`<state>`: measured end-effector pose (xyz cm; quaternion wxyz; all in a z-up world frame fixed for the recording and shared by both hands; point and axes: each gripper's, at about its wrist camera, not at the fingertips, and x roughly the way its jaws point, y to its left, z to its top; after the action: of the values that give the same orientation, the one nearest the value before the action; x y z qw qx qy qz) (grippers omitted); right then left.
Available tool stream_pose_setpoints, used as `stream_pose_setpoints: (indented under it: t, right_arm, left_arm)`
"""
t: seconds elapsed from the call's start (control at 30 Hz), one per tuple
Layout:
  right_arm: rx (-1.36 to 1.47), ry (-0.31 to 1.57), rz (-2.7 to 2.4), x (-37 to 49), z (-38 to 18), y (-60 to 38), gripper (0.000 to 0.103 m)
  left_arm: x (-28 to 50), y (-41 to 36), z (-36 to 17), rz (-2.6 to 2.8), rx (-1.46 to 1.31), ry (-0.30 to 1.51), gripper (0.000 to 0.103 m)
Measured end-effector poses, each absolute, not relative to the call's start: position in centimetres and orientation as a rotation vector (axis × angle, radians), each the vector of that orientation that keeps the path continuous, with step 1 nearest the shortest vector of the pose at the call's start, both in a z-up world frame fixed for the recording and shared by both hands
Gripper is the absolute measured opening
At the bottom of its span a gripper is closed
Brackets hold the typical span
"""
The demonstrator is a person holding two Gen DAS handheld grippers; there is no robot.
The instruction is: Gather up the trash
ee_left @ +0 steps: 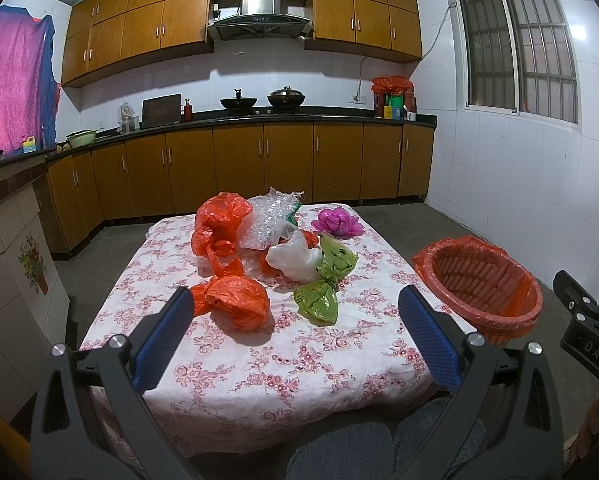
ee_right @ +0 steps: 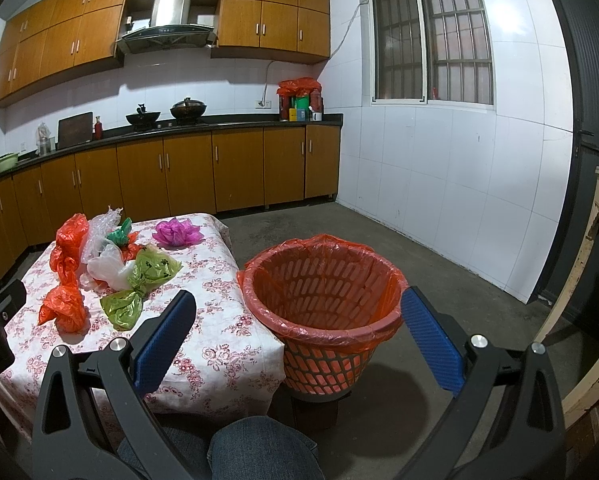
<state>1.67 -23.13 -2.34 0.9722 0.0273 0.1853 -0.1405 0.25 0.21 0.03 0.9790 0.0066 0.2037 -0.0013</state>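
Note:
Crumpled plastic bags lie on the floral tablecloth [ee_left: 259, 360]: a near orange bag [ee_left: 235, 300], a green bag [ee_left: 323, 284], a white bag [ee_left: 291, 260], a large orange bag [ee_left: 219, 224], clear bubble wrap [ee_left: 267, 220] and a purple bag [ee_left: 337, 221]. An orange basket with a red liner [ee_left: 483, 284] stands right of the table, also in the right wrist view [ee_right: 323, 296]. My left gripper [ee_left: 295, 336] is open and empty above the table's near part. My right gripper [ee_right: 299, 336] is open and empty, near the basket's front rim.
Kitchen cabinets and a counter with woks [ee_left: 259, 102] run along the far wall. A white tiled wall with a window [ee_right: 431, 40] is at right. A wooden frame [ee_right: 595, 272] stands at far right. The person's knees [ee_right: 259, 448] are below.

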Motion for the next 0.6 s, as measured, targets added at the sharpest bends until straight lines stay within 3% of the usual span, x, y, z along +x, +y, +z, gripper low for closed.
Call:
stream_pose_setpoints:
  t: [0.6]
  right_arm:
    - [0.059, 0.376, -0.28, 1.73, -2.54, -23.22, 0.101]
  left_arm:
    - [-0.23, 0.4, -0.04, 0.01, 0.012, 0.412, 0.099]
